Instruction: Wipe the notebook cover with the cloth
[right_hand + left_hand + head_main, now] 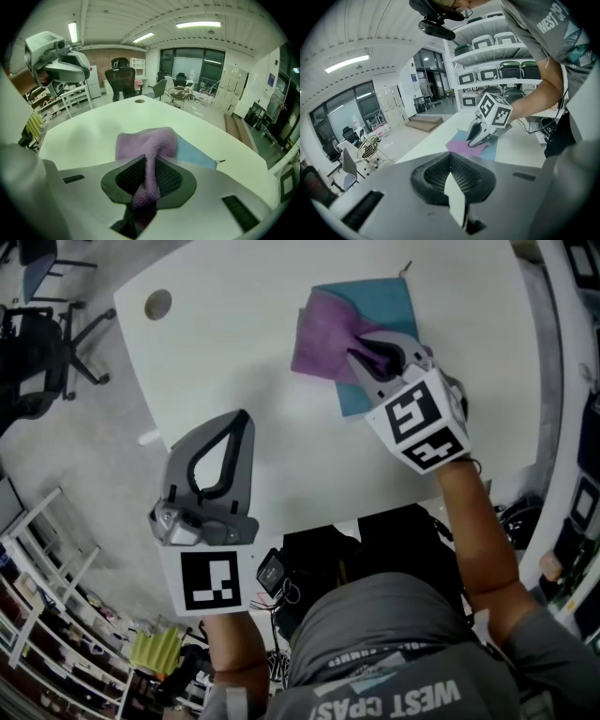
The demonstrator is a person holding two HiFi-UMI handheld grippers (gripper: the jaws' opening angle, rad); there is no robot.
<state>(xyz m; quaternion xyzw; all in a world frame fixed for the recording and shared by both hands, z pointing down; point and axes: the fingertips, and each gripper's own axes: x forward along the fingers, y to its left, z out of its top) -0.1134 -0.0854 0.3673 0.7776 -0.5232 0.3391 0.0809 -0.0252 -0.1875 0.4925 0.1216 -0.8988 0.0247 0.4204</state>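
Purple cloth (323, 334) is lying bunched over the left part of the blue notebook (386, 298), as the head view shows it, and is spilling past that edge. Notebook is lying flat on the white table (244, 343), toward the far side. Right gripper (368, 356) is pinching a fold of the cloth, jaws narrow and pressing on it. Left gripper (241, 420) is hovering over bare table, well apart from the notebook, jaws together with nothing between them.
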